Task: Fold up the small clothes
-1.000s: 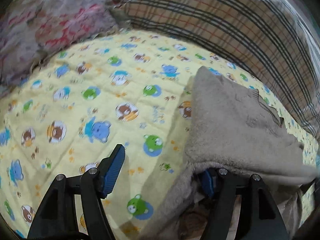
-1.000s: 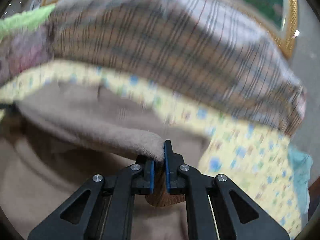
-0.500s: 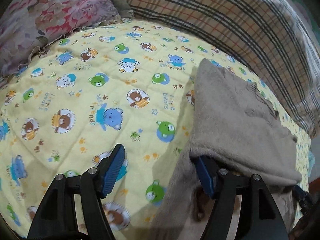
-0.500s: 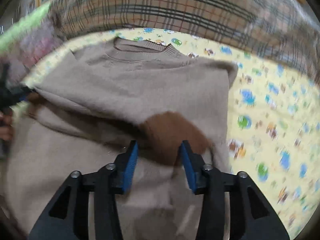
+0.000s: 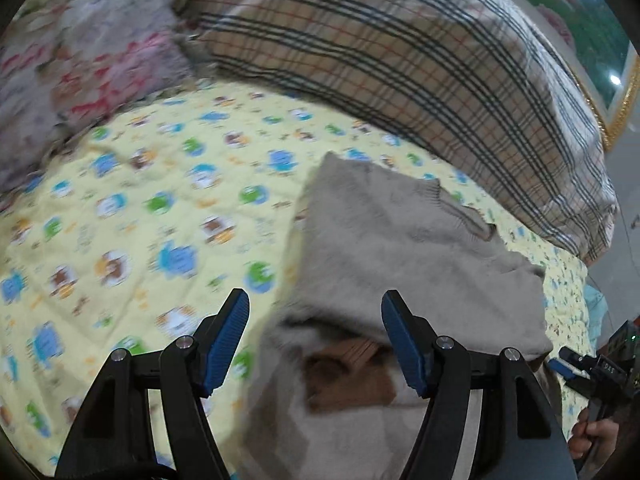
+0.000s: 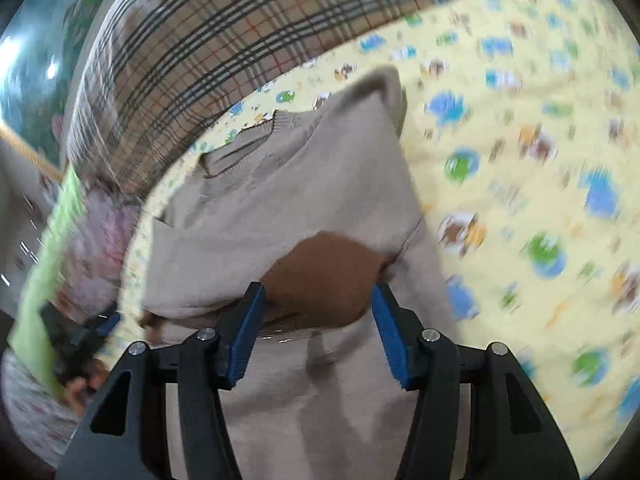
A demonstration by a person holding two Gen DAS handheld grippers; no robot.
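A small beige knit sweater (image 5: 400, 248) lies on the yellow bear-print quilt (image 5: 160, 208), a sleeve folded across its body, with a brown patch (image 5: 352, 372) showing below the fold. My left gripper (image 5: 314, 340) is open and empty just above the sweater's near left edge. In the right wrist view the sweater (image 6: 288, 192) fills the middle with its ribbed collar at the far end, and the brown patch (image 6: 324, 280) lies just ahead of my right gripper (image 6: 316, 328), which is open and empty above the sweater's lower part. The right gripper also shows in the left wrist view (image 5: 592, 372).
A plaid pillow or blanket (image 5: 400, 64) bounds the far side of the quilt. A floral pillow (image 5: 80, 64) lies at the far left. The quilt spreads wide to the left of the sweater. A gold picture frame (image 5: 624, 92) stands beyond the bed.
My right gripper has let go of the sweater sleeve, opened and drawn back. My left gripper has pulled clear of the sweater edge. The sleeve now lies folded on the body.
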